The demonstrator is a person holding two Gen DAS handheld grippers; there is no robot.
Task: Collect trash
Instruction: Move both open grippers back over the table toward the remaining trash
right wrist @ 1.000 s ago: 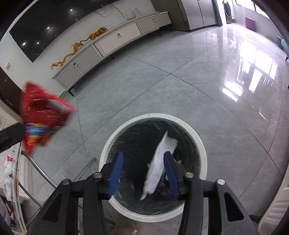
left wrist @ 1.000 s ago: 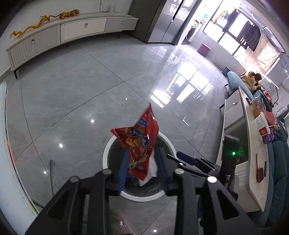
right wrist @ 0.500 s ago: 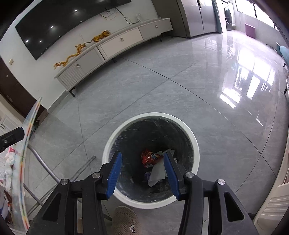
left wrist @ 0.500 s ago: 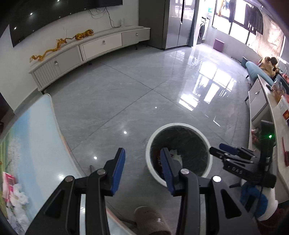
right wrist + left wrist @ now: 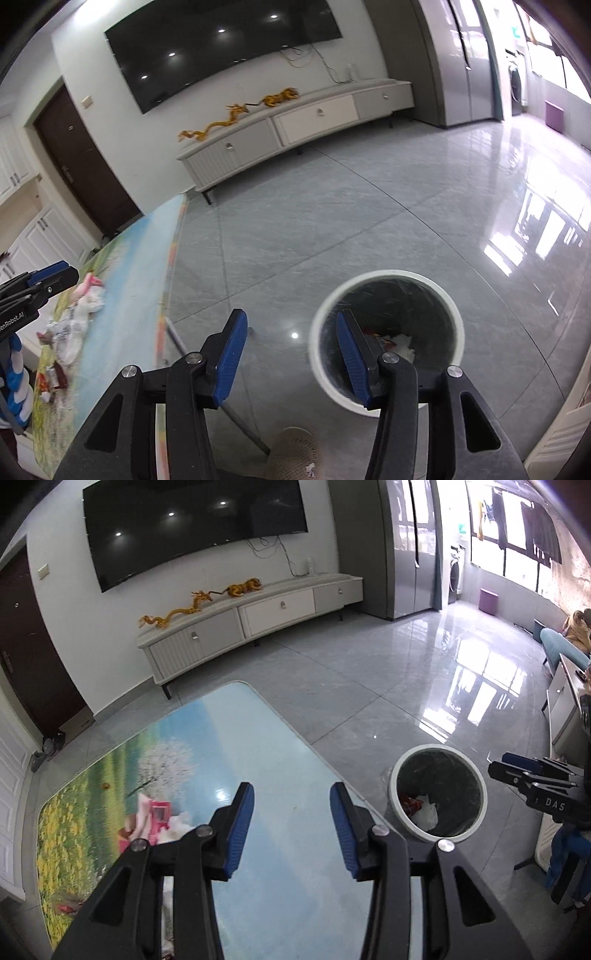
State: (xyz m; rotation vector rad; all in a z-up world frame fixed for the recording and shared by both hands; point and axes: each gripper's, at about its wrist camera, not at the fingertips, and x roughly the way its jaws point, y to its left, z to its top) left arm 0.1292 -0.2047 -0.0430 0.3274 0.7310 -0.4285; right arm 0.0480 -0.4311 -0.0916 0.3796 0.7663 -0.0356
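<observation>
Left tool (image 5: 291,805): spread, nothing between, just opened wider.
Right tool (image 5: 291,332): spread, unloaded.
Bin (image 5: 395,775): round, white rim, dark liner.
Tabletop (image 5: 266,753): glossy, landscape print; crumpled wrappers (image 5: 162,819) near its left edge.

Glossy landscape-printed rectangular tabletop (image 5: 280,760), under the left tool: pink packet (image 5: 157,818), crumpled white wrappers (image 5: 79,317). Grey tiled floor (image 5: 369,221): white round bin (image 5: 388,275), beneath the right tool.

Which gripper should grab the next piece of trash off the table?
Left. The left gripper hangs open over the landscape-print table, with the pink wrapper just beside its fingers. The right gripper, also empty, points at the white round bin on the floor.
</observation>
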